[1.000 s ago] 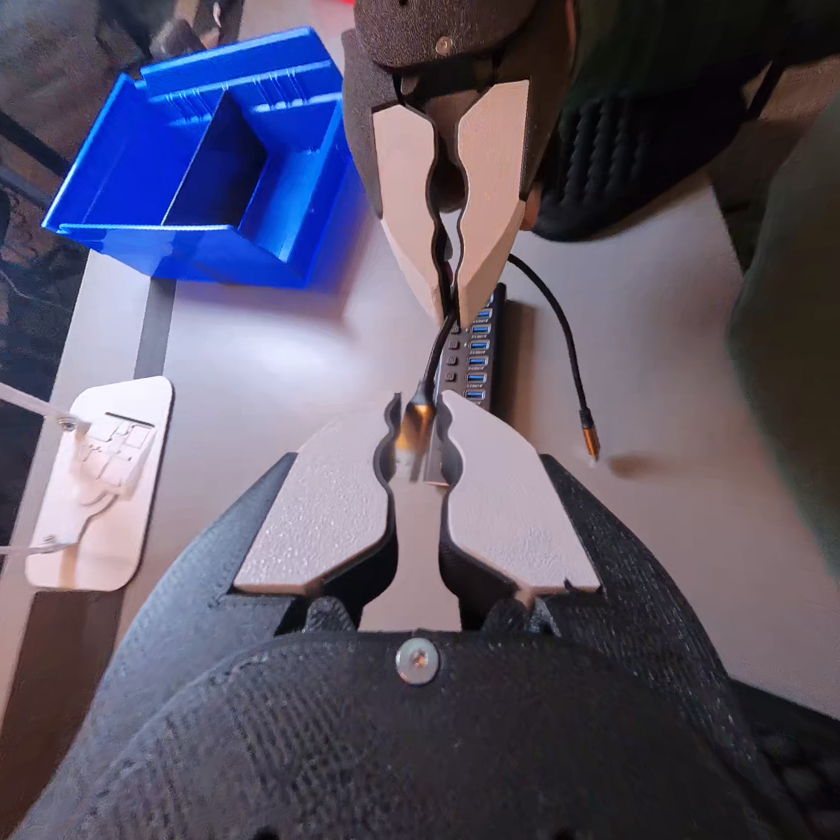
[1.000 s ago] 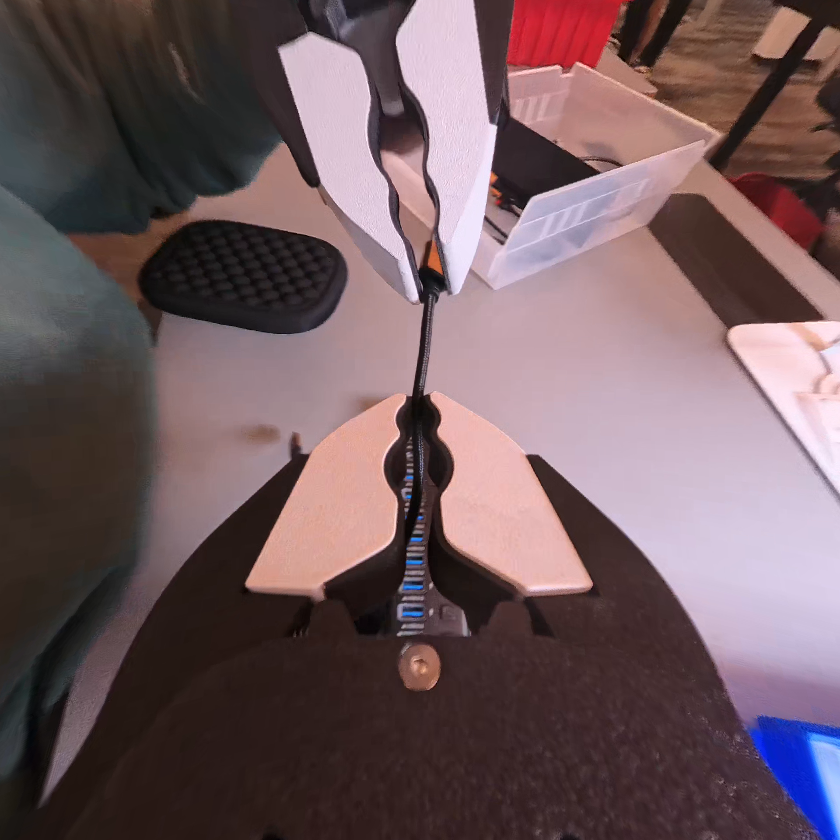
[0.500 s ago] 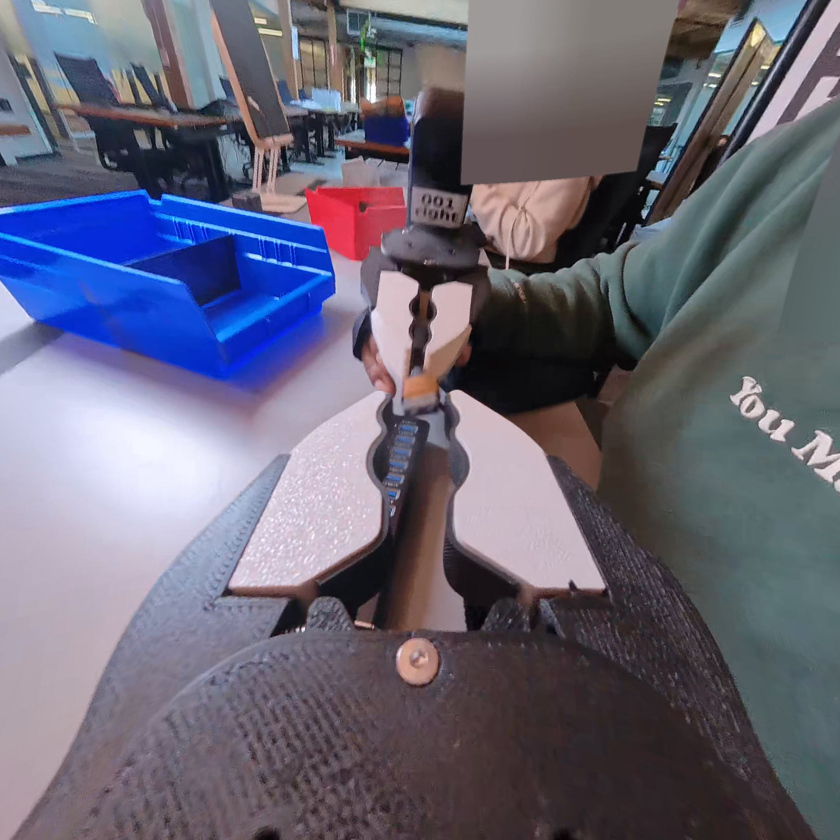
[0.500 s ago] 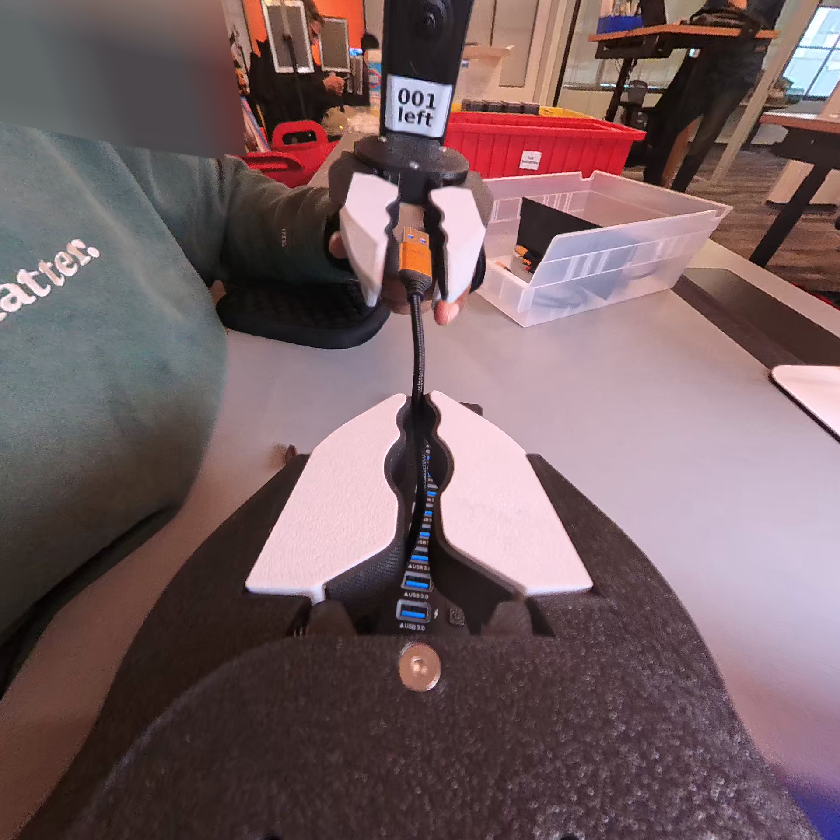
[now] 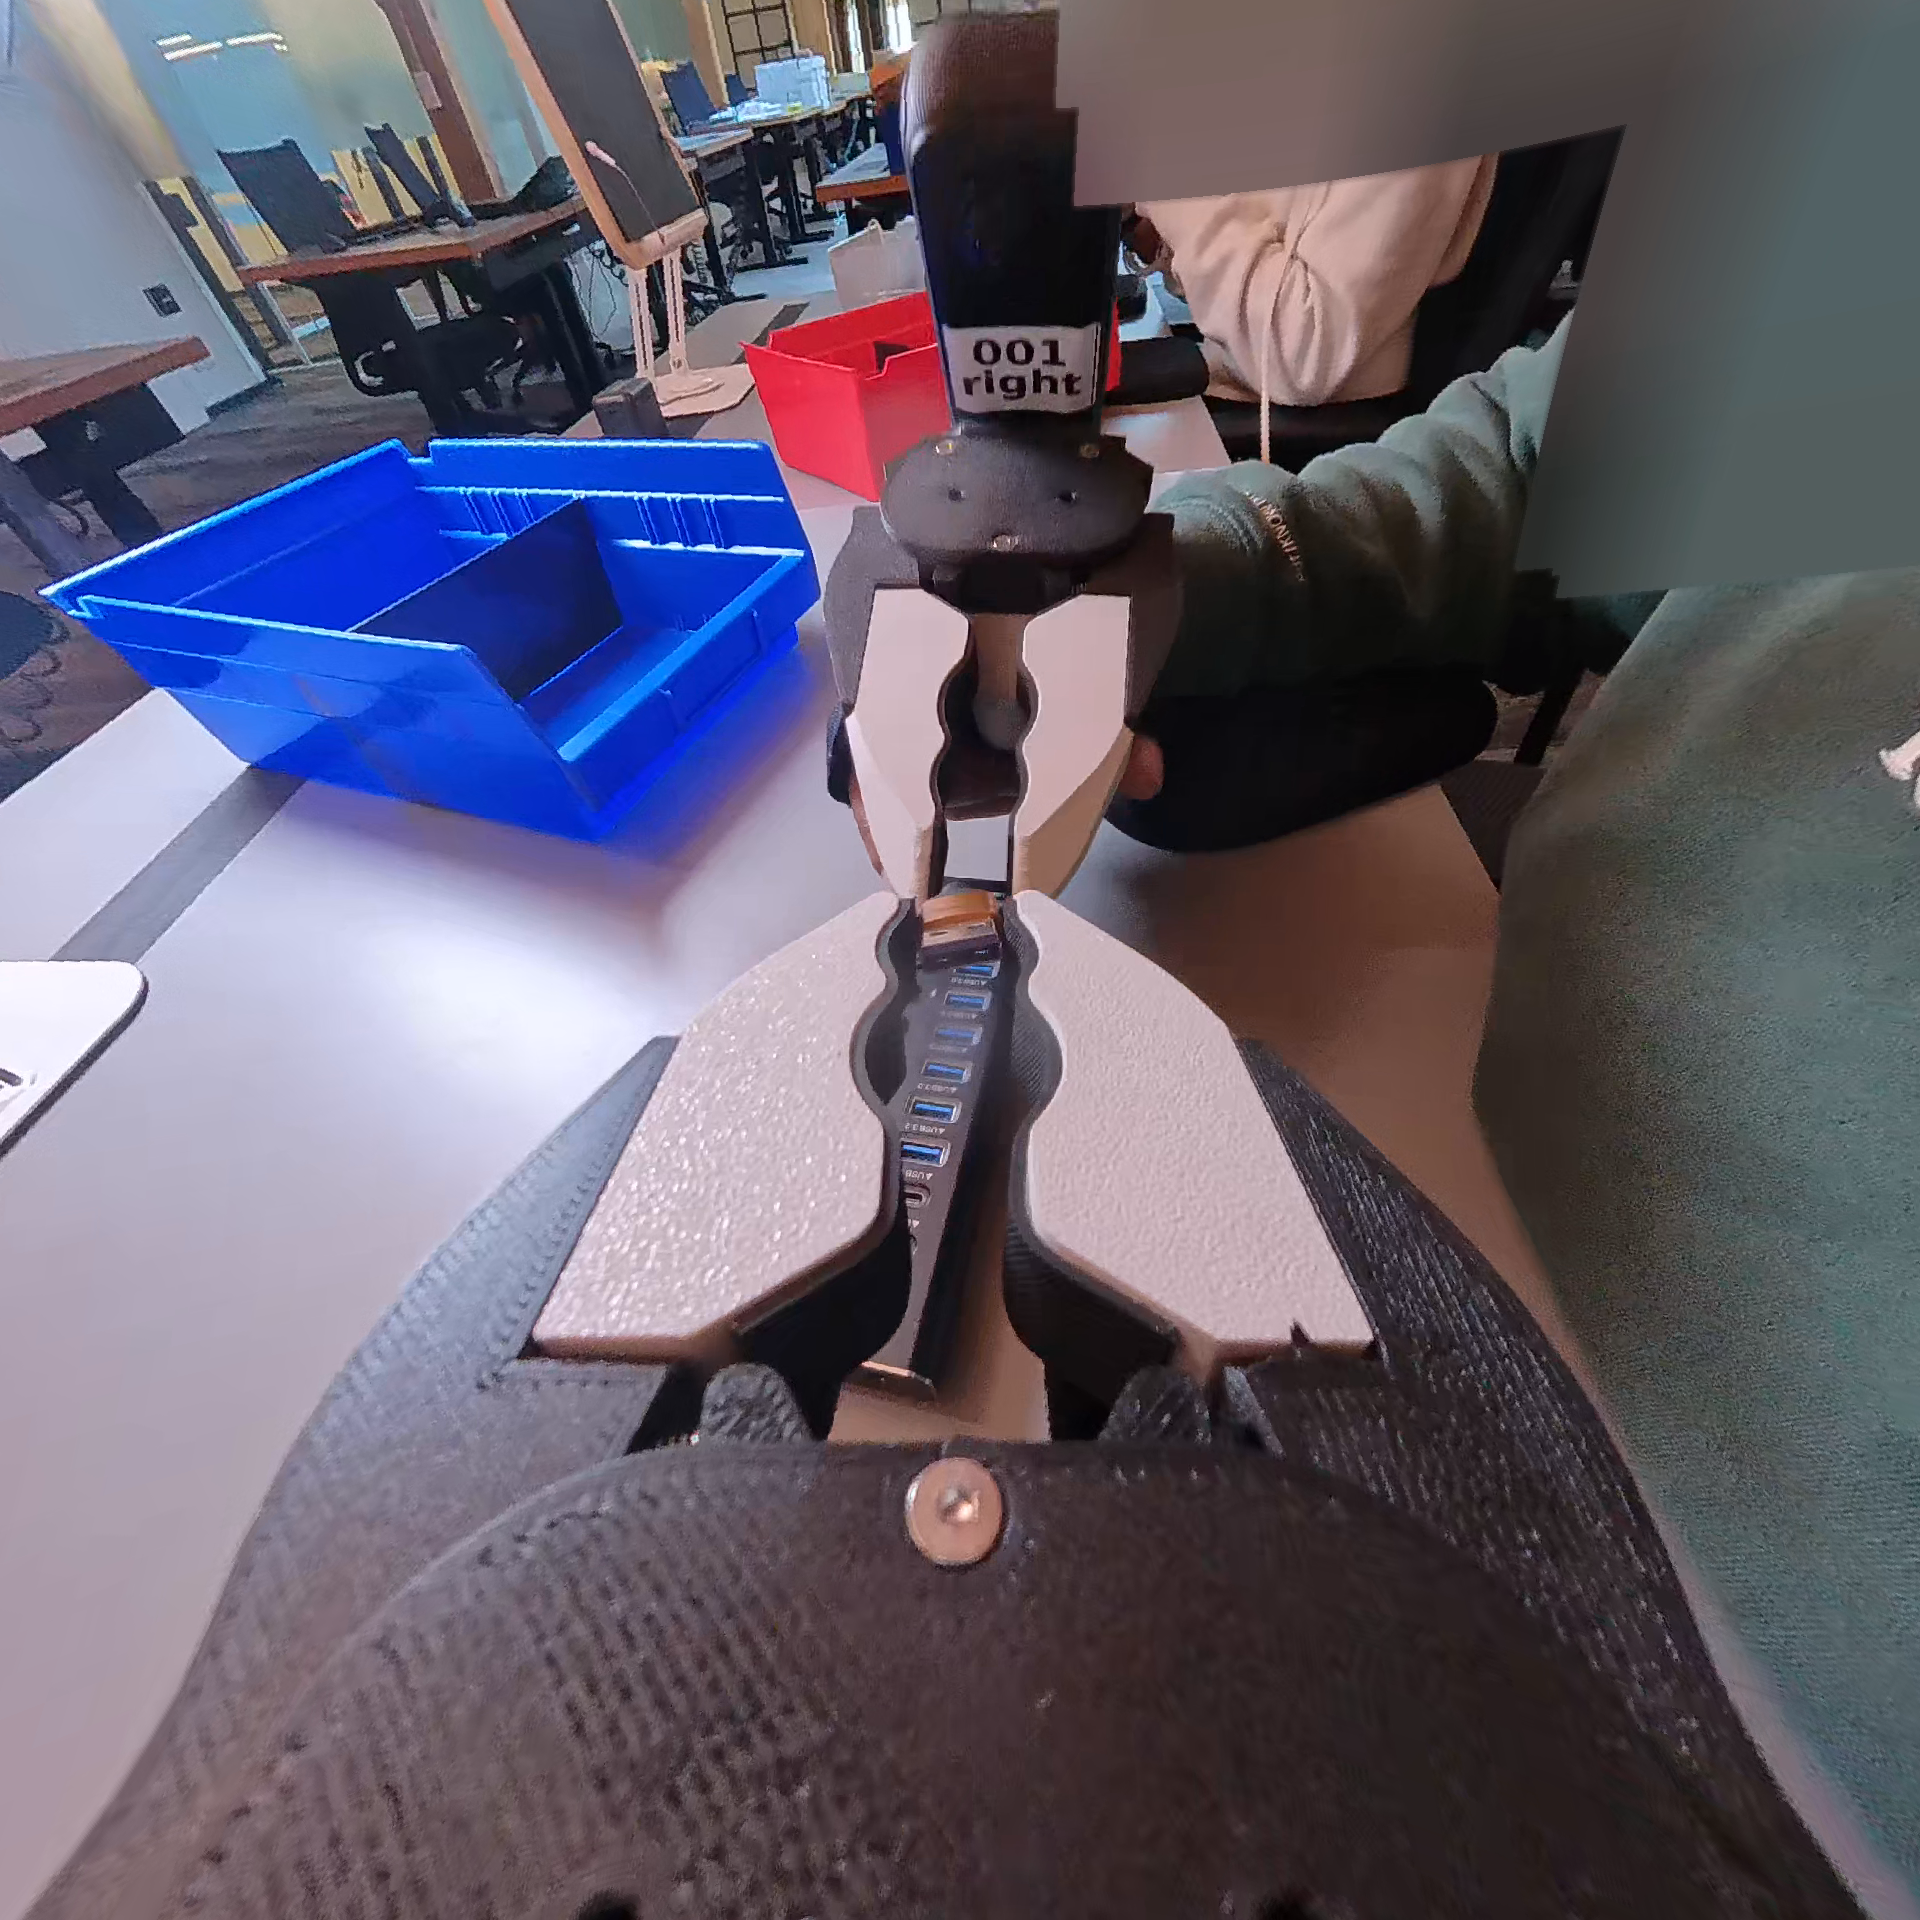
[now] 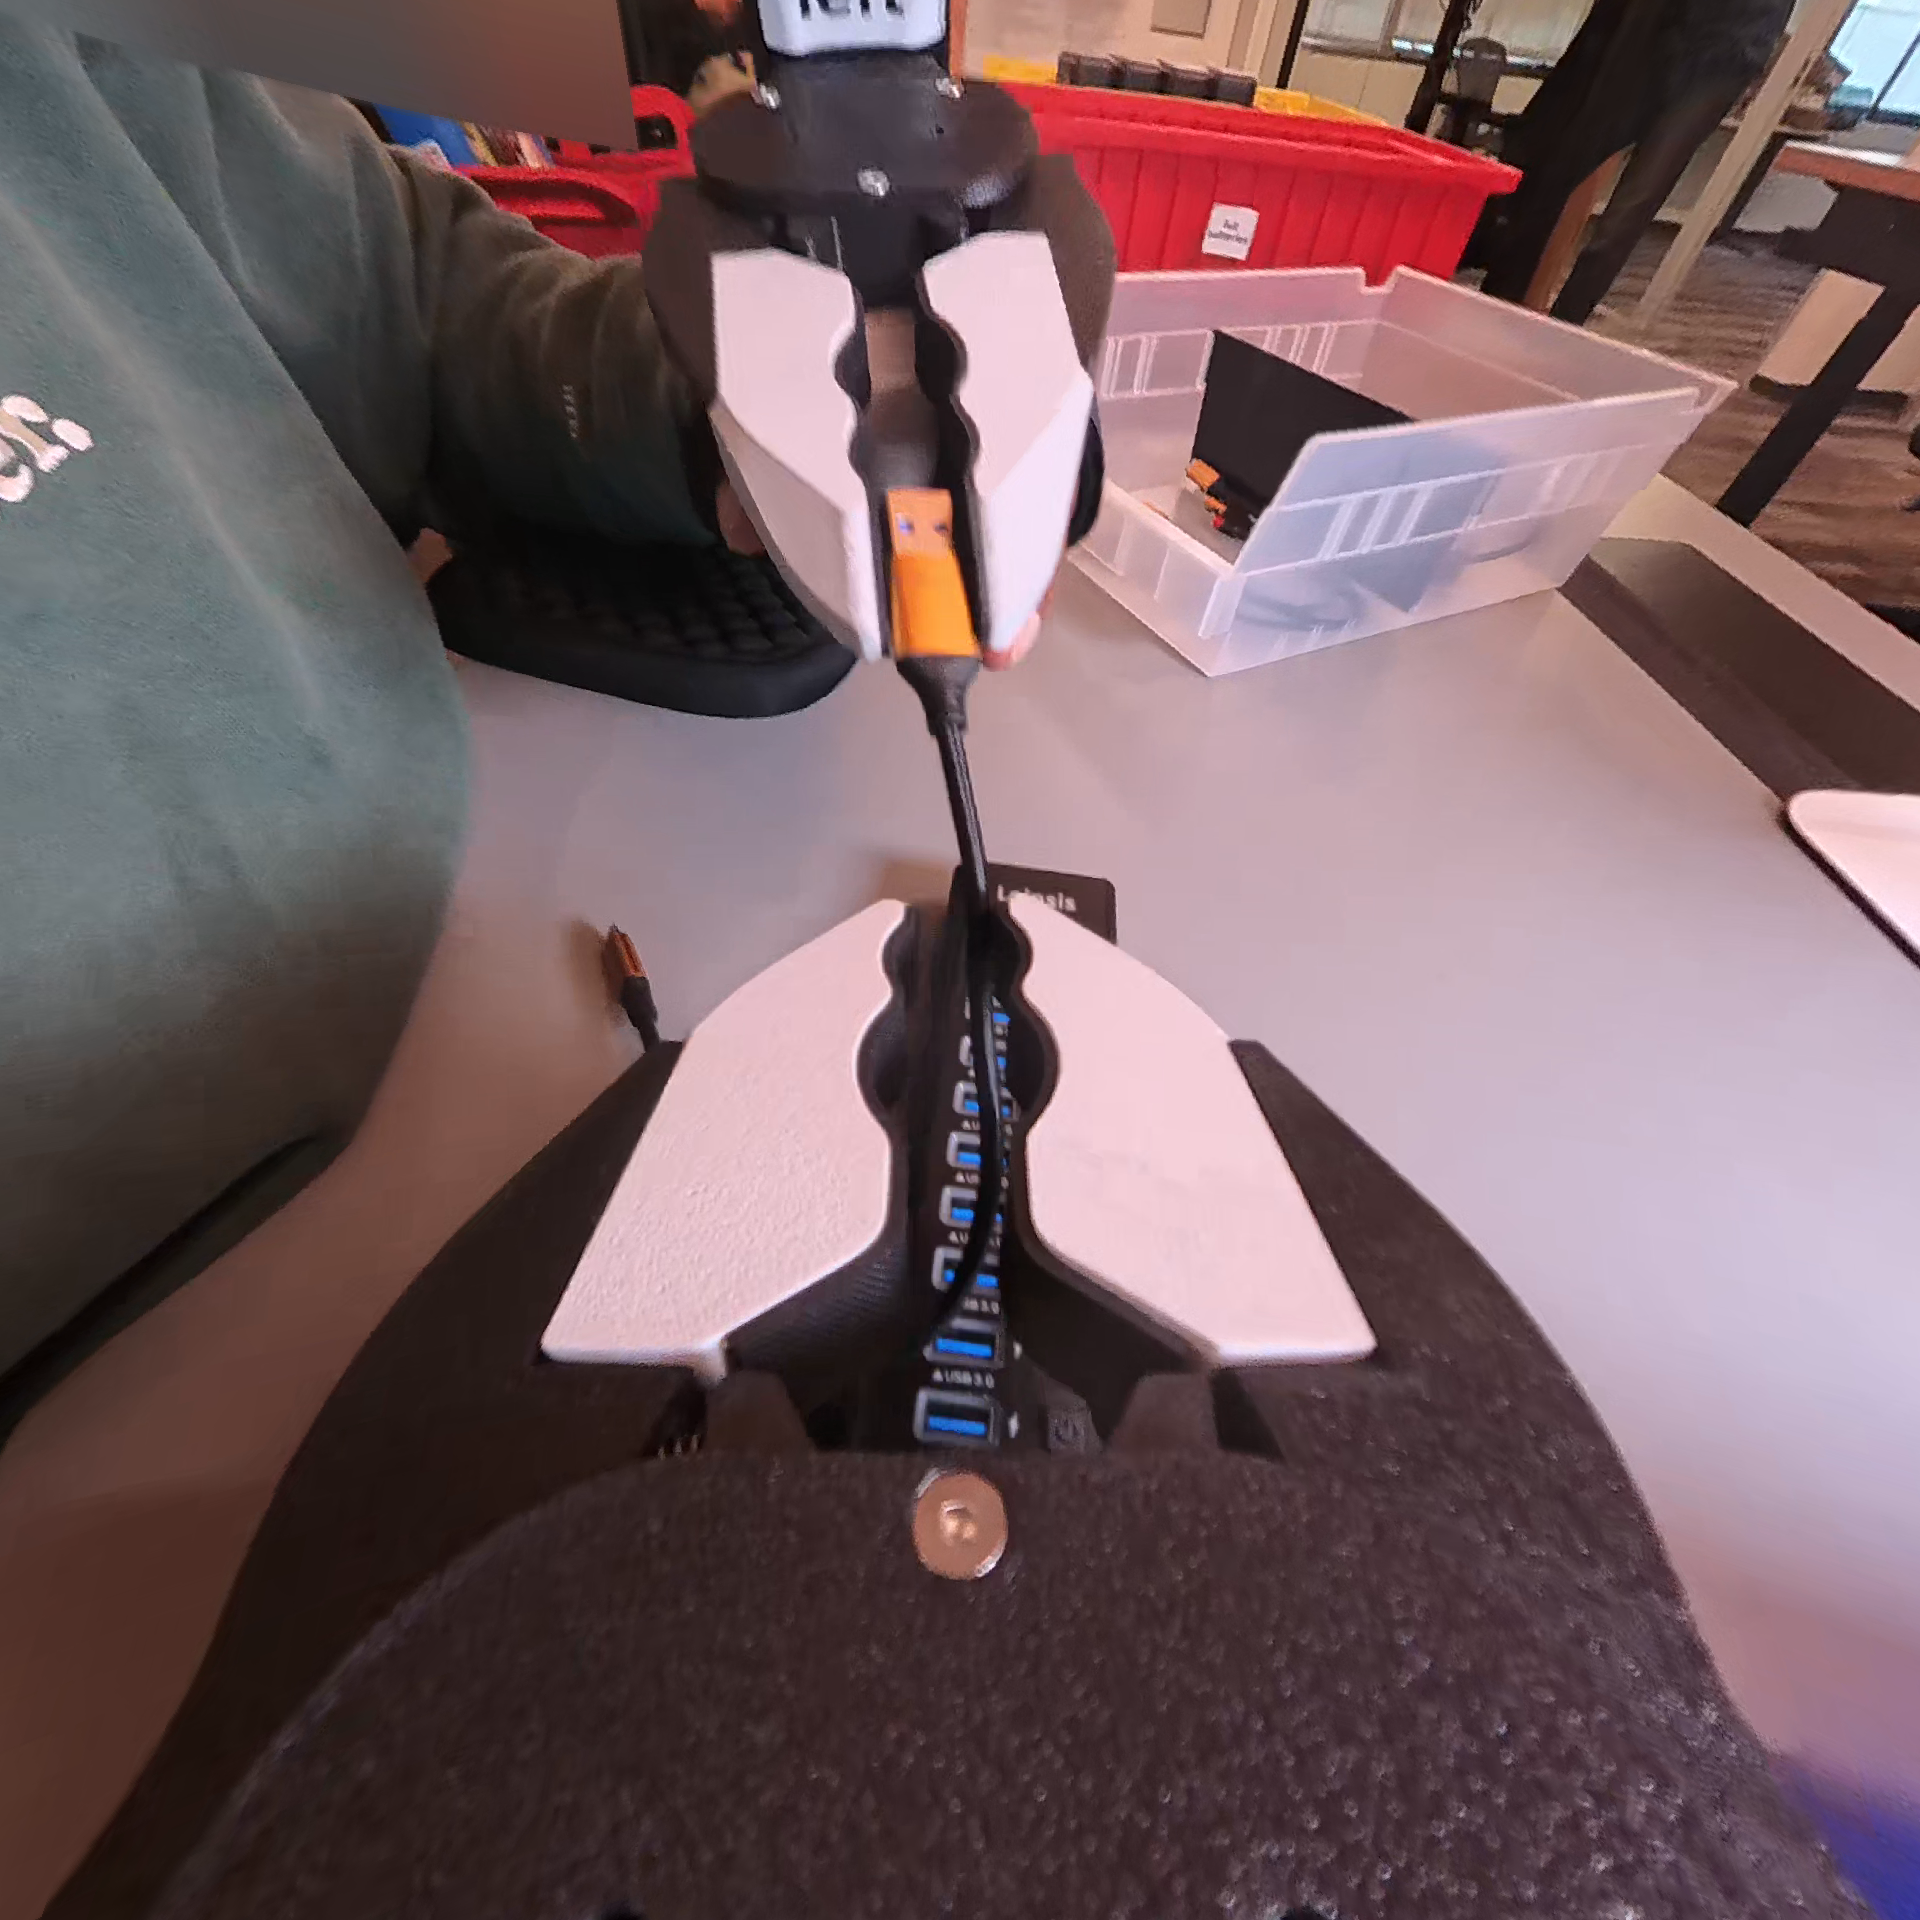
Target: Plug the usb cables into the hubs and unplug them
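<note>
A black USB hub [image 5: 940, 1122] with a row of blue ports lies on the grey table under both grippers; it also shows in the right wrist view [image 6: 971, 1351]. My left gripper [image 5: 961, 909] is shut on the orange USB plug [image 6: 928, 587] of a black cable [image 6: 961, 790] and holds it in the air, out of the hub. It shows across from me in the right wrist view [image 6: 925, 623]. My right gripper [image 6: 961, 914] faces it, with its jaws slightly apart and the cable running loosely between them. The cable's other small orange plug [image 6: 623, 966] lies on the table.
A blue bin [image 5: 447, 644] stands far left in the left wrist view. A clear bin [image 6: 1455, 436] with dark items stands behind the left gripper, with red bins beyond it. A white plate [image 6: 1860, 862] is at the right edge. A black pad [image 6: 644, 623] and the person's green sleeve are close by. From either gripper's tips it is about 40 cm to the white plate [image 6: 1860, 862].
Both grippers tilted from looking down at the table to looking across at each other and drew closer. The right gripper's jaws opened a little. The left keeps the orange plug.
</note>
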The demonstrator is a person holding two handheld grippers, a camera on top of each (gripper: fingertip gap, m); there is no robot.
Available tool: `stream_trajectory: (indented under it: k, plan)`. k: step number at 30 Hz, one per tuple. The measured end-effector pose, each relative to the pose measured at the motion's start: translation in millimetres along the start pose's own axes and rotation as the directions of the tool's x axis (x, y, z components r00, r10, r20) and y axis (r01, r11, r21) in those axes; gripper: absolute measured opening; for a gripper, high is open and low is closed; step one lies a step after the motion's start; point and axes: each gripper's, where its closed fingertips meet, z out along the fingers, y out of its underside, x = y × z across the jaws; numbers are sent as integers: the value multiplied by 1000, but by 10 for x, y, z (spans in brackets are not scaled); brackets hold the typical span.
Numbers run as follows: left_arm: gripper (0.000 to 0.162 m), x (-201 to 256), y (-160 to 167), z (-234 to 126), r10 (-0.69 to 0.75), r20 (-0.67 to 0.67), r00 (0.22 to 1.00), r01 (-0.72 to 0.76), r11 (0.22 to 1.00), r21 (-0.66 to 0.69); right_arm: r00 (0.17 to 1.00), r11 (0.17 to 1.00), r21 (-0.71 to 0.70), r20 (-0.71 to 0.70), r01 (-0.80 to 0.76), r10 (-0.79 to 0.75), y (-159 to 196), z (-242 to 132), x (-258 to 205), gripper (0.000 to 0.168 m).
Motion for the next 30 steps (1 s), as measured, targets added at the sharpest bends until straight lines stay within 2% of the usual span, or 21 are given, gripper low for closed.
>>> stream_trajectory:
  k: [5, 7, 10, 13, 16, 18, 20, 22, 25, 28, 29, 30]
  plan:
    - [16, 35, 69, 85, -7, -27, 1000, 7, 1000, -7, 1000, 1000, 9, -19, 1, -1, -171, 111, -21, 20]
    - [15, 7, 98, 94, -4, -18, 1000, 4, 1000, -11, 1000, 999, -40, -20, 3, -4, -141, 136, -15, 8]
    - [17, -132, 206, 54, 5, 26, 1000, -3, 999, -50, 998, 987, -162, -57, -8, -1, -18, 45, 83, 7]
    - [40, -380, 469, -91, 4, 100, 995, 13, 986, -166, 992, 946, -322, -126, -41, 0, 187, -259, 260, 8]
    - [67, -452, 917, -156, -58, 89, 994, 84, 942, -325, 982, 903, -425, -187, -58, -25, 308, -674, 408, 8]
    - [79, -361, 1168, -121, -116, 40, 992, 122, 905, -408, 970, 841, -537, -231, -63, -74, 455, -943, 520, 8]
    - [84, -277, 1296, -48, -104, 0, 995, 93, 884, -459, 964, 744, -662, -247, -94, -97, 681, -1152, 614, 8]
    - [83, -255, 1295, 31, -57, -18, 998, 41, 879, -475, 971, 687, -716, -232, -126, -64, 885, -1181, 675, 8]
    - [68, -256, 1256, 111, -26, -14, 1000, 16, 886, -462, 979, 647, -755, -194, -111, -58, 1161, -1013, 762, 8]
    - [62, -254, 1259, 78, -6, -14, 1000, -1, 886, -463, 979, 670, -736, -190, -92, -74, 1261, -816, 827, 9]
    - [61, -245, 1263, 62, -1, -12, 1000, -5, 883, -469, 976, 680, -727, -203, -95, -81, 1239, -799, 851, 13]
    - [61, -242, 1264, 44, 10, -9, 1000, -13, 879, -476, 971, 672, -733, -221, -101, -95, 1228, -832, 885, 27]
